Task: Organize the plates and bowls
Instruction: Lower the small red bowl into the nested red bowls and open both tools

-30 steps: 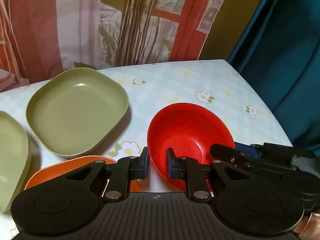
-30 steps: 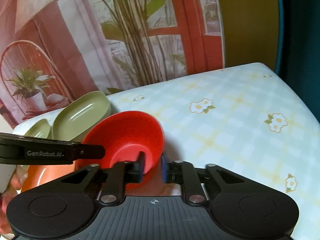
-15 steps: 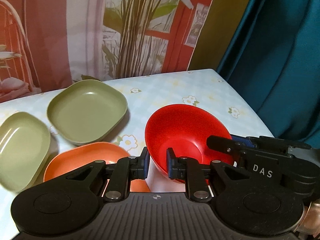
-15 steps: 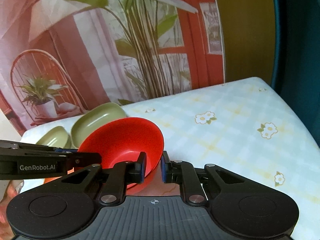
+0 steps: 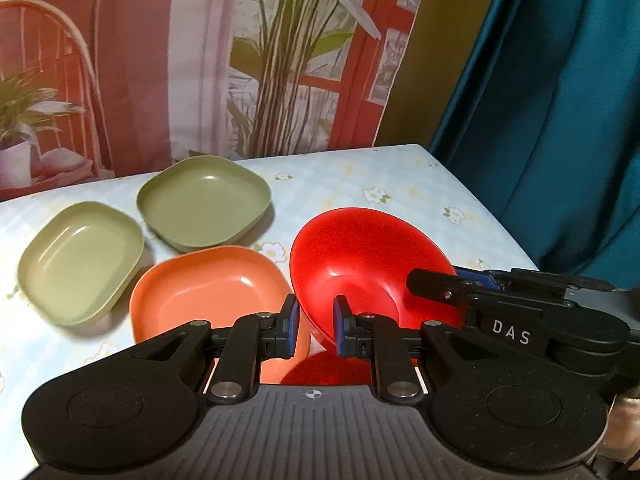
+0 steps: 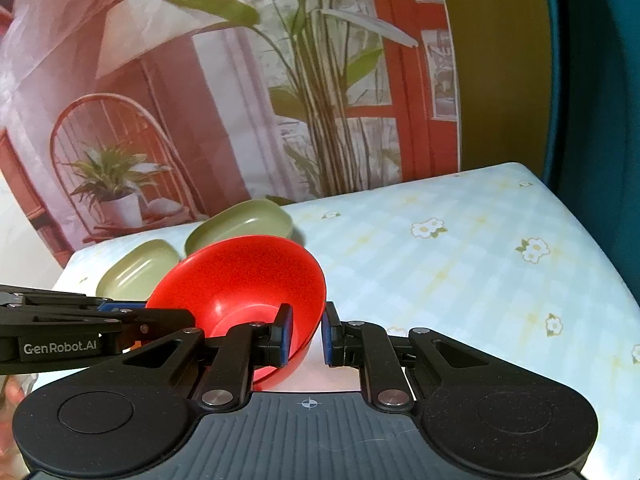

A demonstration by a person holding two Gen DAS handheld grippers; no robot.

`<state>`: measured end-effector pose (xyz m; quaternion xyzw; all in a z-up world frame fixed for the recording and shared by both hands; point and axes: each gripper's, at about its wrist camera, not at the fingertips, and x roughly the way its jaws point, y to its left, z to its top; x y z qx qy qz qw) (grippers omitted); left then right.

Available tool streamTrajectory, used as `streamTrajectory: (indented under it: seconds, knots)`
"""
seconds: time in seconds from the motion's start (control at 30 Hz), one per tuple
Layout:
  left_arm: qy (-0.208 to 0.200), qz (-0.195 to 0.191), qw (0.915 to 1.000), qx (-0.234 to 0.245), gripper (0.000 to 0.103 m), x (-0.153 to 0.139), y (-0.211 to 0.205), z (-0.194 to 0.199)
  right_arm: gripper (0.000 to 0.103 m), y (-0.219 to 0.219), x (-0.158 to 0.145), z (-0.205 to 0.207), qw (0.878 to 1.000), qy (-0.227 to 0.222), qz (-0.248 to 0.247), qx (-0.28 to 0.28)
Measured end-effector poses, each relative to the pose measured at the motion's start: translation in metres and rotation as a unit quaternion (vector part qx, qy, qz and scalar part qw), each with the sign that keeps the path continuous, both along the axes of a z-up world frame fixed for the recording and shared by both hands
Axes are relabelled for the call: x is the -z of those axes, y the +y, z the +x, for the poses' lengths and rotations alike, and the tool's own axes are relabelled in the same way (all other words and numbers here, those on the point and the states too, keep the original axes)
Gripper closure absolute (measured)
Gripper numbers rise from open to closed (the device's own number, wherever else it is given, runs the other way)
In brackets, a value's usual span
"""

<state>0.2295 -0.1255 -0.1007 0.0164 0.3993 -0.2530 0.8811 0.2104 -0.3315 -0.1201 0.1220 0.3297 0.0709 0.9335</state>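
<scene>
**Both tongs pinched the red bowl's rim**

Your left gripper was nearly closed, its blue pads clamped on the near rim of the red bowl; the rim ran straight through the narrow gap, and the bowl's body fanned out from the pads toward 12 and 1 o'clock. Your right gripper was just as narrow, pinching the same red bowl at another spot on its rim, with one pad inside the wall and one outside; from there the bowl spread toward 10 and 11 o'clock. In the left wrist view the right gripper reached in from 3 o'clock and met the bowl's edge. The bowl was tilted, its opening turned toward both cameras, and looked lifted off the cloth.

Beyond the left pads, at 10 o'clock, lay the orange plate, just beside the bowl. Farther out at 11 o'clock sat the darker green plate, and at 9 to 10 o'clock the paler green plate, the two close together. All three rested on the flowered tablecloth. Behind stood a printed backdrop, and at 2 o'clock a teal curtain.
</scene>
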Motion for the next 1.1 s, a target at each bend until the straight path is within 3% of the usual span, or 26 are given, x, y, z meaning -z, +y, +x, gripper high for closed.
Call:
streamTrajectory:
  seconds: [0.43,1.1]
  knots:
    - [0.001,-0.015,0.9997,-0.019,0.084,-0.003,0.021,-0.037,0.089,0.023,-0.008,-0.032,1.0,-0.004,-0.011,-0.017]
    - [0.02,-0.018,0.9995,-0.019,0.083,0.019,0.027,-0.058,0.089,0.032,0.013,-0.052,0.999,0.018,-0.018,-0.029]
